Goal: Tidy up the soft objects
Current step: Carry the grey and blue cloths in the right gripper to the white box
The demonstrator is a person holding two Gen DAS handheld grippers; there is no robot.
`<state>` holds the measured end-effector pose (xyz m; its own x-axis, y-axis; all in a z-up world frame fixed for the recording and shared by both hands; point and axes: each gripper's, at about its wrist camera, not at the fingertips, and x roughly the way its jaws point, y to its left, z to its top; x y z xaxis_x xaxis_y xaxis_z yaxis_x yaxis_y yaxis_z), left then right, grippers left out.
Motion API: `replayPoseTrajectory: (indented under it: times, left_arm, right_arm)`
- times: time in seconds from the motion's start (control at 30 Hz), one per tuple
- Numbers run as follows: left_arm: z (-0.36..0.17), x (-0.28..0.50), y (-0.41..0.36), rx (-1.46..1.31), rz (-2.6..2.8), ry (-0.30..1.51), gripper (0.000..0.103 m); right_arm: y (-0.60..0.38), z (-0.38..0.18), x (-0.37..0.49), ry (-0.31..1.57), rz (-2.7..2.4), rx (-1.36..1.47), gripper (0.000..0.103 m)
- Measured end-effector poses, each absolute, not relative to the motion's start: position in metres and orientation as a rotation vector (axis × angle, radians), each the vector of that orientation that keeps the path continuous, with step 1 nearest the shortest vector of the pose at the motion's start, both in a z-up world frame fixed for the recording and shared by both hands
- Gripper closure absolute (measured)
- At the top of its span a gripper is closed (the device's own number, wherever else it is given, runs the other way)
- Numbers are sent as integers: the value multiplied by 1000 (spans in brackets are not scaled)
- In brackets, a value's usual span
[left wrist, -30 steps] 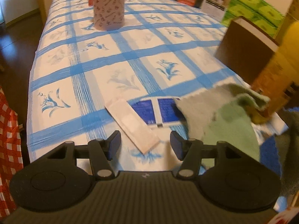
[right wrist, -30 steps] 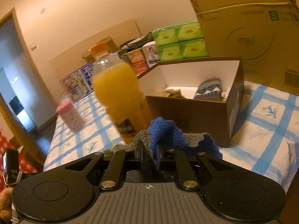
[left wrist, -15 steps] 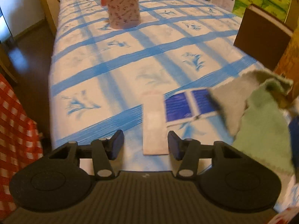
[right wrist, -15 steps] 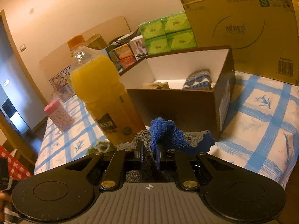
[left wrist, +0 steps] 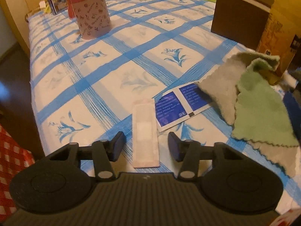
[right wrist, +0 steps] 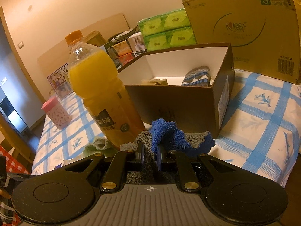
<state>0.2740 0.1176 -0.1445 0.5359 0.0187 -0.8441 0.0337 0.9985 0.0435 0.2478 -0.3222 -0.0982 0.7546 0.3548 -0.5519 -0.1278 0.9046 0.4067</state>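
I can't read the print on the blue sachet (left wrist: 178,107). On the blue-checked cloth (left wrist: 116,60), my left gripper (left wrist: 146,144) has just been closing, its jaws apart either side of the pink strip (left wrist: 145,131), not pressing it. Only the right view shows the right gripper (right wrist: 150,155) clamped on the towel (right wrist: 165,135) before the box (right wrist: 180,105) and bottle (right wrist: 97,92).
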Motion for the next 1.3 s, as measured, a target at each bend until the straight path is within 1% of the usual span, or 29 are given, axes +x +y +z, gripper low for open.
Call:
replayPoseTrajectory:
  times: [0.03,0.07,0.1,0.13,0.37,0.77,1.3]
  left_arm:
    - [-144,273,118,45,-21,1005,64]
    - [-144,272,118,45,-27,1004,69]
    - [-143,272,117,51,-33,1003,76]
    - [-142,271,116,52,-37,1003,77]
    - [-127,261,116,38,-43,977,78]
    - [-59,248,105,77,-92,835,78]
    - [-17,252,72,110,-166,744,78]
  right_arm:
    - [-323,-98,247,668,268,360,90]
    - [-323,-98,247,669,269,360,90]
    - [-323,-98,247,668,270,360,90]
    - [-322,-97,246,666,271,360,90]
    - [-324,-77,236,622,295,348,90]
    - [-344,-25,211,515,287,313,90]
    - [-347,5,206,480,303,277,90]
